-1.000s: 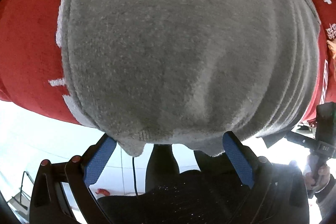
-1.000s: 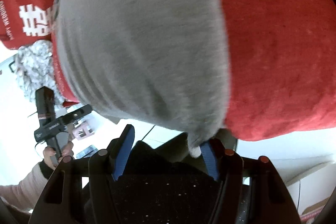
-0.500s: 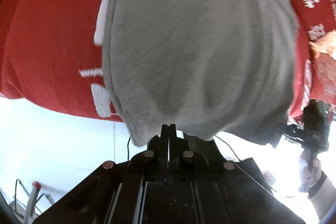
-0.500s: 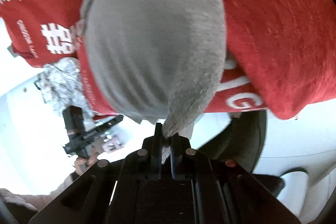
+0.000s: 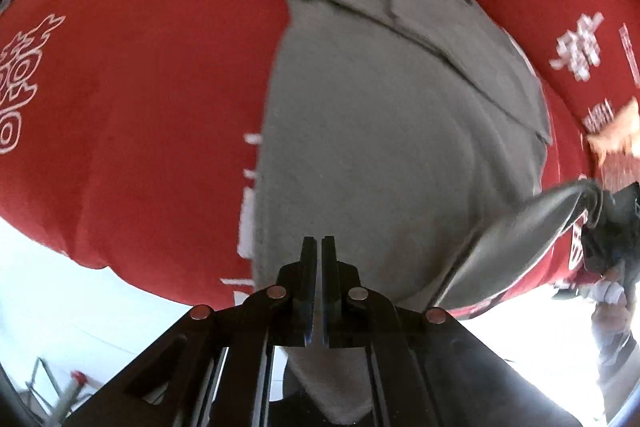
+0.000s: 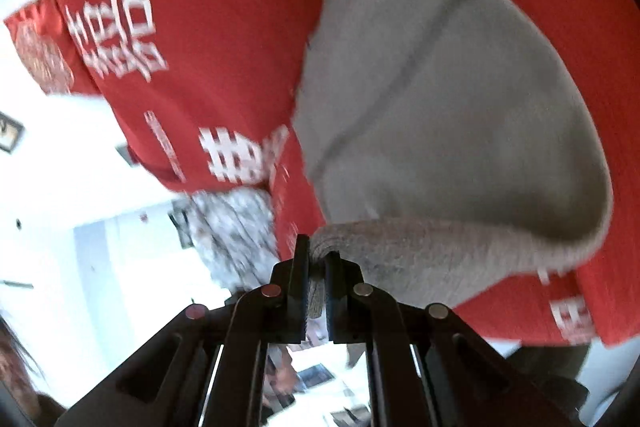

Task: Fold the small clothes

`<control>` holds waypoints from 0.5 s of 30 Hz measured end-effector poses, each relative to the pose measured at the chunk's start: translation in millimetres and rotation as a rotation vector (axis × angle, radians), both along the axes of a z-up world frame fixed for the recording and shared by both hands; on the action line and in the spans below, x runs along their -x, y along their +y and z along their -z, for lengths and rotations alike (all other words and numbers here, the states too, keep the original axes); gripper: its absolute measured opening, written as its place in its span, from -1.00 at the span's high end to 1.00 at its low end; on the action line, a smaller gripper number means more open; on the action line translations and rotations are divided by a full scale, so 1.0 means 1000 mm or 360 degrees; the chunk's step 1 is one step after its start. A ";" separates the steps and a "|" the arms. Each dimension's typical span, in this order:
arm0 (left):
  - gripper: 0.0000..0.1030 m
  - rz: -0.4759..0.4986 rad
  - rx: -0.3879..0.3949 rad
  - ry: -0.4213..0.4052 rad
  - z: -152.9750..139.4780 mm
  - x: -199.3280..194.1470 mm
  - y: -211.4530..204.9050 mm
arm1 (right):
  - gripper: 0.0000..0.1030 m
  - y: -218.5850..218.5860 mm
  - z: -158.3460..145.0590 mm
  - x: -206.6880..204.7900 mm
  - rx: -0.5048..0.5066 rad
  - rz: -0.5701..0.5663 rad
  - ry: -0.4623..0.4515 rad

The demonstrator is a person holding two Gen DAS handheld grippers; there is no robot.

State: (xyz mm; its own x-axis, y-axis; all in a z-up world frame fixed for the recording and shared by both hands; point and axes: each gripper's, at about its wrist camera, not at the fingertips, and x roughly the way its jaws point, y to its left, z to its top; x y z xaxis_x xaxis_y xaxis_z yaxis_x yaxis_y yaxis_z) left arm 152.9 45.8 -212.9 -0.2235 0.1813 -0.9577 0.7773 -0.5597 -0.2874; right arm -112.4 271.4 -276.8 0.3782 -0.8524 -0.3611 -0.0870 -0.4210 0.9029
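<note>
Grey fleece fills the left wrist view: the garment (image 5: 380,131) lies spread on a red cloth (image 5: 140,107) printed with white characters, covering the table. The left gripper (image 5: 318,267) has its jaws clenched on the garment's near edge, which hangs down below them. At the far right the right gripper (image 5: 608,223), held in a hand (image 5: 612,303), lifts the other near corner, the fabric stretched up to it

In the right wrist view, blurred, the right gripper (image 6: 316,267) has its jaws grasping a rolled grey hem of the garment (image 6: 440,107), which sags away over the red cloth (image 6: 208,27). A pale speckled fabric (image 6: 236,227) lies past the cloth's edge
</note>
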 end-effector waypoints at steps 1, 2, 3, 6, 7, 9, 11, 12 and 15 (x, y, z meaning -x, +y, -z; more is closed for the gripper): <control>0.98 -0.0022 0.0006 -0.0024 0.003 -0.001 -0.004 | 0.87 -0.005 0.004 0.011 -0.0019 0.0066 -0.0015; 0.98 -0.0042 0.0021 -0.0049 0.003 -0.003 -0.009 | 0.87 -0.006 0.008 0.020 -0.0040 0.0110 -0.0031; 0.98 -0.0051 0.0030 -0.0055 0.005 -0.006 -0.015 | 0.87 -0.006 0.017 0.032 -0.0094 0.0166 -0.0050; 0.98 -0.0056 0.0055 -0.0068 0.004 -0.003 -0.023 | 0.87 -0.003 0.040 0.056 -0.0231 0.0277 -0.0112; 0.98 -0.0042 0.0069 -0.0070 0.002 -0.001 -0.023 | 0.87 -0.003 0.047 0.064 -0.0308 0.0303 -0.0118; 0.98 -0.0005 0.0092 -0.0089 -0.002 0.001 -0.027 | 0.87 -0.006 0.055 0.072 -0.0384 0.0303 -0.0117; 0.98 0.0026 0.0105 -0.0085 -0.005 0.007 -0.028 | 0.79 -0.011 0.058 0.076 -0.0454 0.0256 -0.0113; 0.98 0.0043 0.0116 -0.0084 -0.006 0.005 -0.032 | 0.79 -0.015 0.057 0.077 -0.0476 0.0219 -0.0101; 0.98 0.0105 0.0143 -0.0117 0.002 0.032 -0.025 | 0.57 -0.024 0.049 0.076 -0.0543 0.0099 -0.0025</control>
